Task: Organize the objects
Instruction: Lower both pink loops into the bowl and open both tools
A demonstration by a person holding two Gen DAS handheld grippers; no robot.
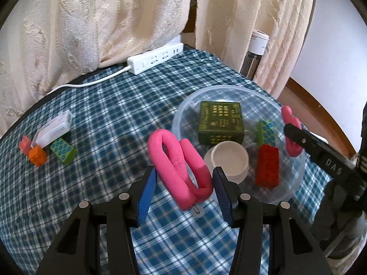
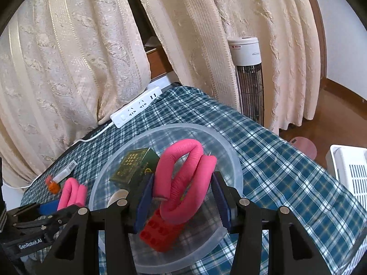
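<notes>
Right wrist: the right hand-held gripper (image 2: 182,202) clamps a pink foam roll (image 2: 183,183) above the bowl (image 2: 231,155).

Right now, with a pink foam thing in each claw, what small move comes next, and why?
Probably the right claw lowers a little and lets go. Its pink foam roller already hangs over the clear bowl, above the red block. The left claw holds its own roller just outside the rim.

cream curtains (image 2: 68,68), white power strip (image 1: 154,60), tower fan (image 2: 248,75), plaid tablecloth (image 1: 114,105), white basket (image 2: 351,171)
</notes>
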